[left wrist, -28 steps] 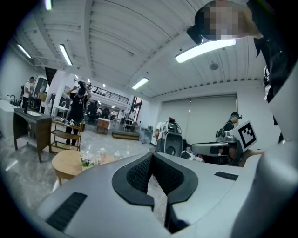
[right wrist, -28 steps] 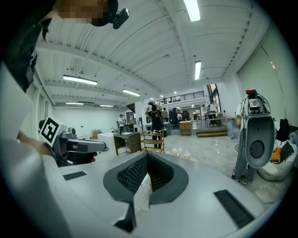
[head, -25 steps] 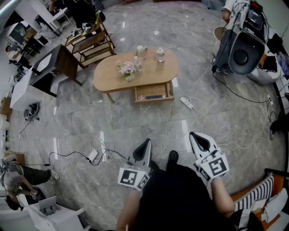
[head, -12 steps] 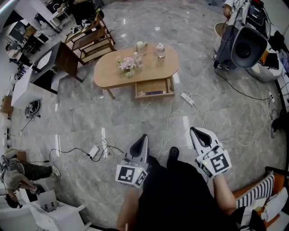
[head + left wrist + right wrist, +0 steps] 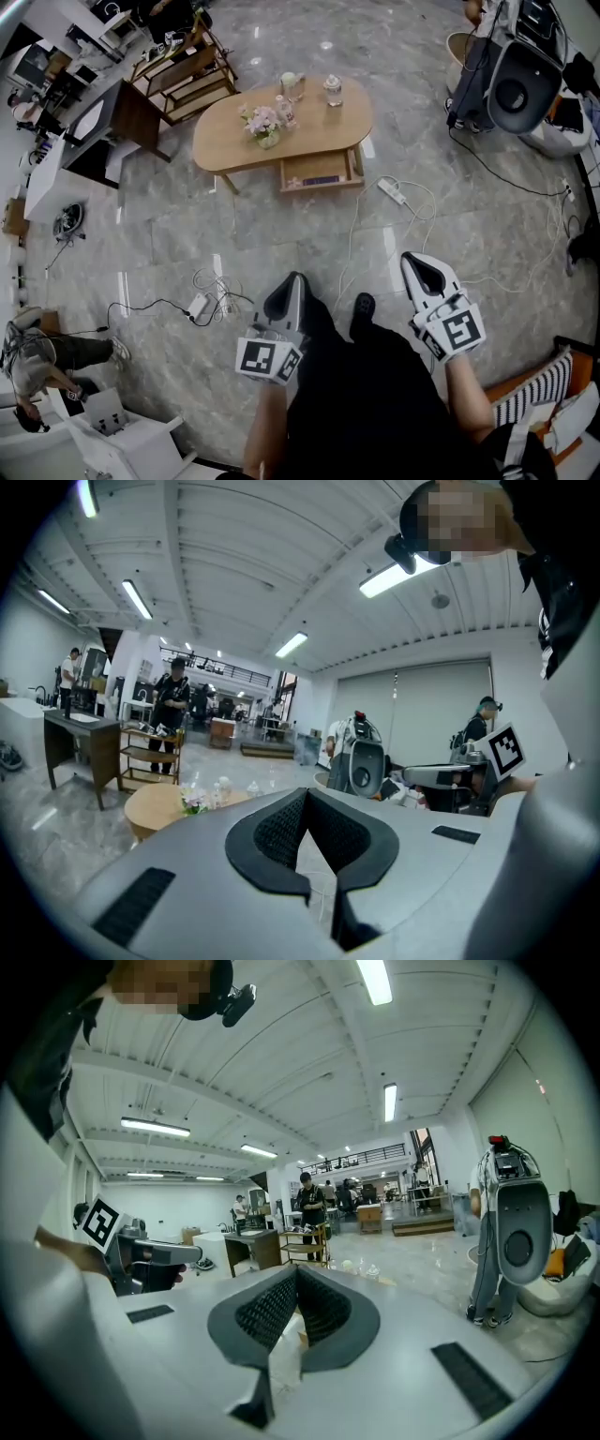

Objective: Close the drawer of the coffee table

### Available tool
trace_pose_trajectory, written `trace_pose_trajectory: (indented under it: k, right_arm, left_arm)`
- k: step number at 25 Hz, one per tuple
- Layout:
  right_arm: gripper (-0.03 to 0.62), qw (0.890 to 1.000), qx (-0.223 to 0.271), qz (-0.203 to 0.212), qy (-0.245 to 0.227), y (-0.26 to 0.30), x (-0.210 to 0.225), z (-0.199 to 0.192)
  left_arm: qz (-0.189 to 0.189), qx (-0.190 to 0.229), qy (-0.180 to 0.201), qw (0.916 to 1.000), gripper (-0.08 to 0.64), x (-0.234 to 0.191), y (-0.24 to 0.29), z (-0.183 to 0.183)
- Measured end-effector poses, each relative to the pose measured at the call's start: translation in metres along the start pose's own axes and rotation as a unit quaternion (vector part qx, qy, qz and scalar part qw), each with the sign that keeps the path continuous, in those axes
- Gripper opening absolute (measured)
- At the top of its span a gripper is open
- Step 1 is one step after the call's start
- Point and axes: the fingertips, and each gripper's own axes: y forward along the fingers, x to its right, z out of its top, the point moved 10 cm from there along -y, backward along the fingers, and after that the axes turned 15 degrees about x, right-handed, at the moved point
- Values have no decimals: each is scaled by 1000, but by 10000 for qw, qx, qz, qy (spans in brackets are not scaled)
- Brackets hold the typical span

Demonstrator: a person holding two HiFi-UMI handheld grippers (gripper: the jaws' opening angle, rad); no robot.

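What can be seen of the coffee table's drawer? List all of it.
The light wooden rectangular drawer stands pulled out from under the oval light wooden coffee table, on the side facing the person. It is shallow and open-topped, with low walls. Its floor is mostly bare; a small dark flat item lies near the front wall. Nothing outside the table touches it.

Bright, even ceiling strip lights (image 5: 375, 979); glare on polished floor (image 5: 281, 234); strong fisheye bending, dark corners
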Motion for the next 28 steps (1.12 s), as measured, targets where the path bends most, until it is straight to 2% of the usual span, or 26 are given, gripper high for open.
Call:
trace_pose_trajectory:
  k: [12,16,19,28]
  right_arm:
    - [11,9994,-194,-272,20,62,6,-16]
    - [11,9983,-357,-452,28,104,7,-15]
    - [11,9980,-297,-563,-28,141,6,-10]
    - [11,9933,-319,-1105,-142,229,-1,-9]
  left_arm:
    - [9,-178,-206,9996,12,-67,30,-13]
    - [-139,-121,-266,9995,12,-105,61,-6]
    - [-257,-56,-311,9992,12,-140,86,0]
    - [-828,-191,-87,9963,12,-235,150,11]
